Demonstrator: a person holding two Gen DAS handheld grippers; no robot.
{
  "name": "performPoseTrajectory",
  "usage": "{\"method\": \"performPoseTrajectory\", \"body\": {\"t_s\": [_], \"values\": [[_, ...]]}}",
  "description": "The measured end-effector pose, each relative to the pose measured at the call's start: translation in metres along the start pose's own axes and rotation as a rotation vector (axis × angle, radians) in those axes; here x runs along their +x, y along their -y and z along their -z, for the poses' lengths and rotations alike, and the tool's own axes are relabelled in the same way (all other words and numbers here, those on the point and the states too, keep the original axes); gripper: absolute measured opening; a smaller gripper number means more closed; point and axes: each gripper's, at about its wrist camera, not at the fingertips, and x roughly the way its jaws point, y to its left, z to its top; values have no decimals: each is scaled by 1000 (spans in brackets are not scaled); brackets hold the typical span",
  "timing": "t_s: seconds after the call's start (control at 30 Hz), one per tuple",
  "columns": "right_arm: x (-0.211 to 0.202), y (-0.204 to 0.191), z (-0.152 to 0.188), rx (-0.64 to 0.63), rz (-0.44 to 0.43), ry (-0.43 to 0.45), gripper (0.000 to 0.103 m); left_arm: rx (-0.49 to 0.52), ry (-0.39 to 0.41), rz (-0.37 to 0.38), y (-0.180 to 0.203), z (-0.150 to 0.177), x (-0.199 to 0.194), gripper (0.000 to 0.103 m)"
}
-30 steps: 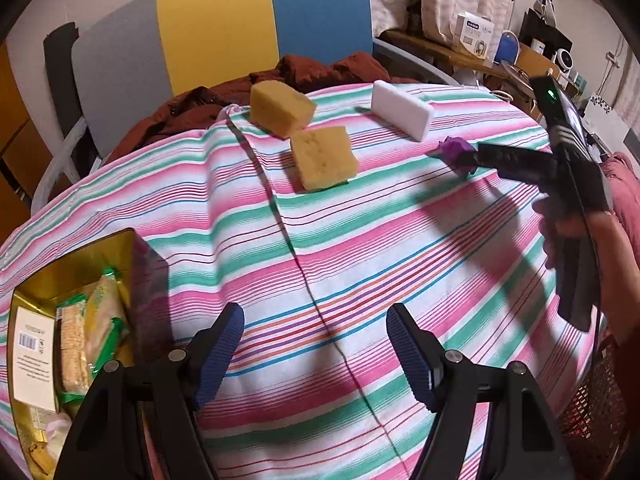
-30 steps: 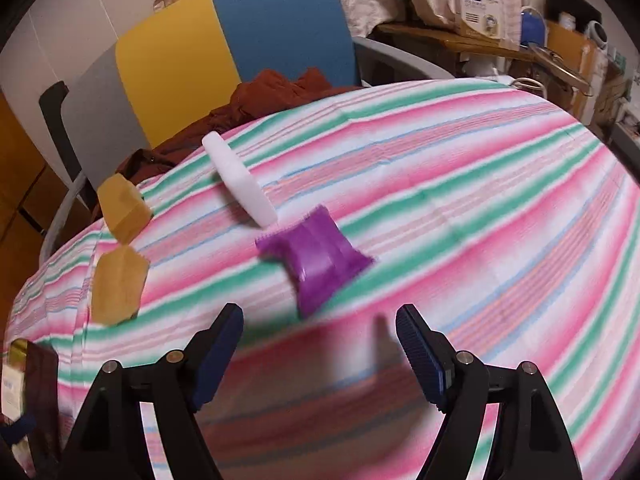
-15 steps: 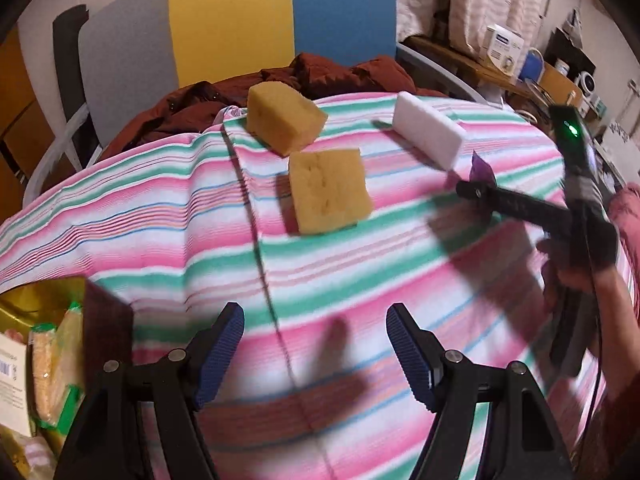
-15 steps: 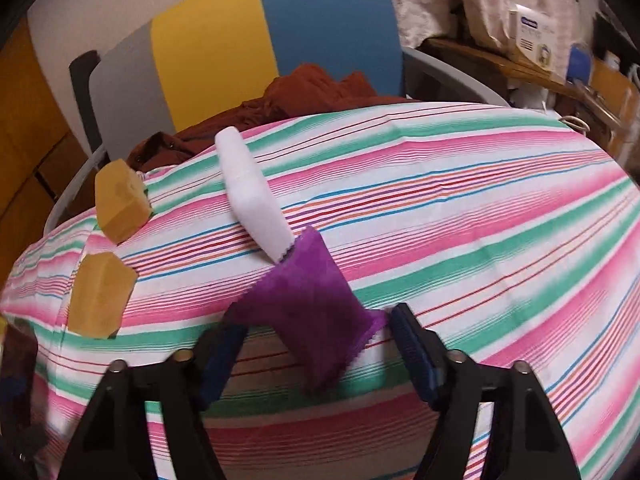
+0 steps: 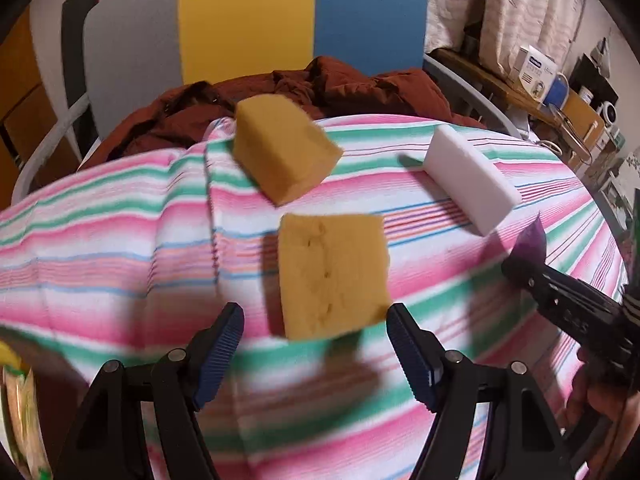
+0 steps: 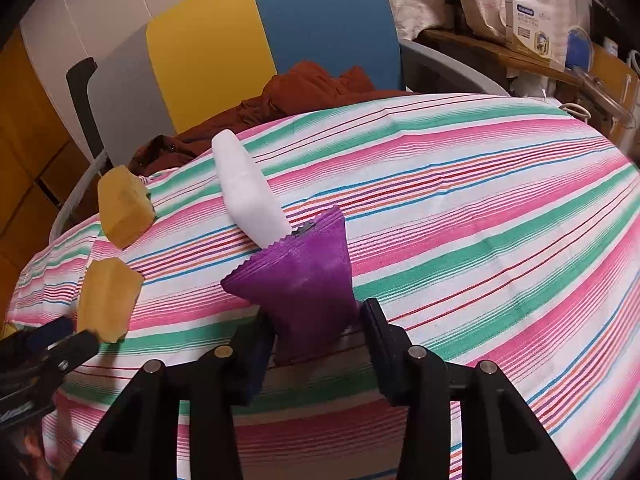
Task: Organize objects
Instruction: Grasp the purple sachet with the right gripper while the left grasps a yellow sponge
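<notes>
Two yellow sponges lie on the striped tablecloth: the near one (image 5: 332, 276) (image 6: 106, 300) sits just ahead of my open left gripper (image 5: 314, 348), the far one (image 5: 284, 152) (image 6: 124, 212) is near the table's back edge. A white sponge block (image 5: 472, 184) (image 6: 248, 192) lies to the right. My right gripper (image 6: 316, 336) has its jaws closed in on a purple sachet (image 6: 304, 276) resting on the cloth; its tip shows in the left wrist view (image 5: 530, 240).
A chair with grey, yellow and blue back panels (image 5: 248, 20) stands behind the table with a rust-red garment (image 5: 328, 88) on its seat. A gold box with snack packs (image 5: 16, 412) is at the left edge. Shelves with boxes (image 5: 536, 72) stand at the right.
My left gripper moved forward to the near yellow sponge. My right gripper advanced onto the purple sachet and its jaws narrowed around it.
</notes>
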Motion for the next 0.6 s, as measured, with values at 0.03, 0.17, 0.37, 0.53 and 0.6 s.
{"method": "performPoseTrajectory", "body": {"t_s": [0.03,0.17,0.37,0.53,0.6], "values": [[0,0,0,4,-2,-2,44,1,1,5,1,-3,3,76],[0,2,-1,11,-6,-5,43,12,6,45,5,-9,13,79],[-3,1,-2,15,-5,-8,40,27,23,127,9,-2,16,49],[-7,-7,-2,2,-10,-6,40,47,54,161,11,12,9,40],[-8,-9,-2,3,-16,-3,40,29,69,175,6,18,4,39]]}}
